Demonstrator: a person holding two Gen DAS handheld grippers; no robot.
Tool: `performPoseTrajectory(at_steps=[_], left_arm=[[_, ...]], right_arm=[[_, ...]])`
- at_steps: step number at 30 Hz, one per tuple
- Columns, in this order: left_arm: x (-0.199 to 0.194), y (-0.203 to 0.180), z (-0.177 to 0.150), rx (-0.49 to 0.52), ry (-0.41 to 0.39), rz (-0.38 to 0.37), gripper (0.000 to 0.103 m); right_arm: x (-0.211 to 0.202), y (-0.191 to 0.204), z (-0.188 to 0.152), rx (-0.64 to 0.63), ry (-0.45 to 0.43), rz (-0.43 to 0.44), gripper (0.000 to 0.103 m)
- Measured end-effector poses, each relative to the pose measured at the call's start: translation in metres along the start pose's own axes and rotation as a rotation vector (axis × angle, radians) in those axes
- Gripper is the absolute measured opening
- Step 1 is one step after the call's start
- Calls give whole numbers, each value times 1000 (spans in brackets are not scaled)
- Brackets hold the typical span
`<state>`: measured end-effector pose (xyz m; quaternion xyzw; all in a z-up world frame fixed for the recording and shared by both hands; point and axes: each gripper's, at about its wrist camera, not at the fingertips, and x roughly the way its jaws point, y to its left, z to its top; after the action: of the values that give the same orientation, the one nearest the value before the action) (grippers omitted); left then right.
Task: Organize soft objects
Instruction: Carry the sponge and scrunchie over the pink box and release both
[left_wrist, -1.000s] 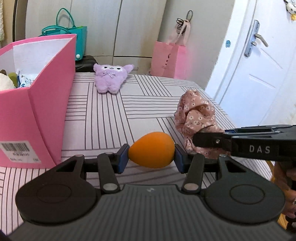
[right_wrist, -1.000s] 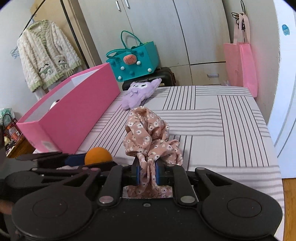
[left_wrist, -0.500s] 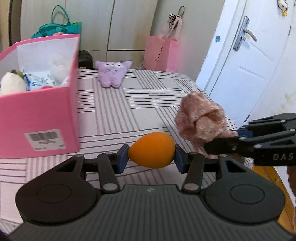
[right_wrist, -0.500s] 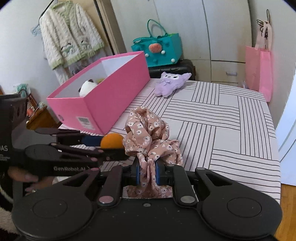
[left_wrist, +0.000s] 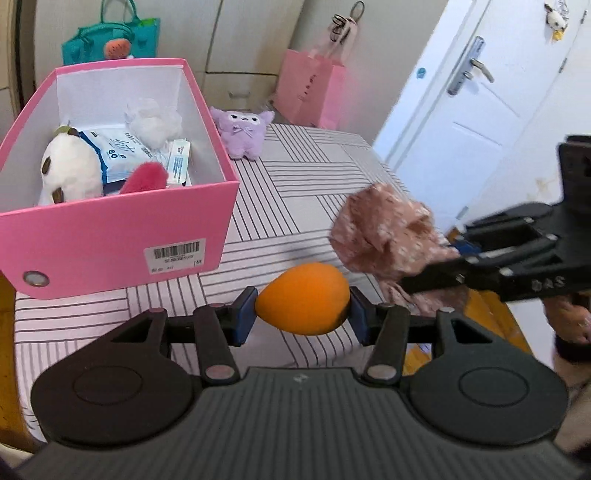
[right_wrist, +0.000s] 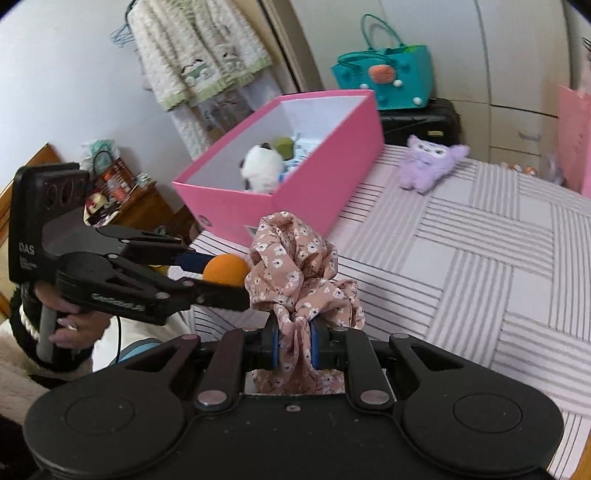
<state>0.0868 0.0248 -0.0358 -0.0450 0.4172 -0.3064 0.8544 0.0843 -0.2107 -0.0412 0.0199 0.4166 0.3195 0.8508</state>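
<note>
My left gripper (left_wrist: 302, 319) is shut on an orange egg-shaped sponge (left_wrist: 303, 304), held in the air above the striped bed's front edge. My right gripper (right_wrist: 293, 345) is shut on a bunched pink floral scrunchie (right_wrist: 295, 273), also lifted. In the left wrist view the scrunchie (left_wrist: 388, 236) hangs just right of the sponge. In the right wrist view the sponge (right_wrist: 224, 270) sits left of the scrunchie, in the left gripper (right_wrist: 221, 275). The pink box (left_wrist: 110, 236) stands ahead on the left, open-topped, with a white plush (left_wrist: 70, 170), packets and a pink item inside.
A purple plush (left_wrist: 243, 133) lies on the striped bedcover (left_wrist: 306, 177) beyond the box (right_wrist: 332, 166). A pink bag (left_wrist: 310, 88) and a teal bag (right_wrist: 384, 77) stand behind. A white door (left_wrist: 480, 110) is at right. A person's hand (right_wrist: 70, 321) grips the left handle.
Both grippers have risen and pulled back from the bed with their objects. The pink box's inside has come into view, and the left view has swung toward the box.
</note>
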Motion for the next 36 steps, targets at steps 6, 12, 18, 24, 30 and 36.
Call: performPoseTrajectory(at_steps=[6,12,18,24,30,36], left_arm=[[-28,17,15,32,10,29,51],[-48,40,31,35,-76,62,51],[-48,64,48,13,-153,62,51],[-35,81,63,20,-212,138,52],[-10,105,70,-7,-215,226,52],[4,120,72,-17,-193,257,52]], right_arm=[[4,16,27,-15,-8,57,19],[15,26,55,-51,-58,80,20],[33,27,89,-75,-129,80,22],[55,27,122,-100,-201,54,22],[89,21,146,-80,-204,13,23],[125,17,159,-87,-177,-48,23]])
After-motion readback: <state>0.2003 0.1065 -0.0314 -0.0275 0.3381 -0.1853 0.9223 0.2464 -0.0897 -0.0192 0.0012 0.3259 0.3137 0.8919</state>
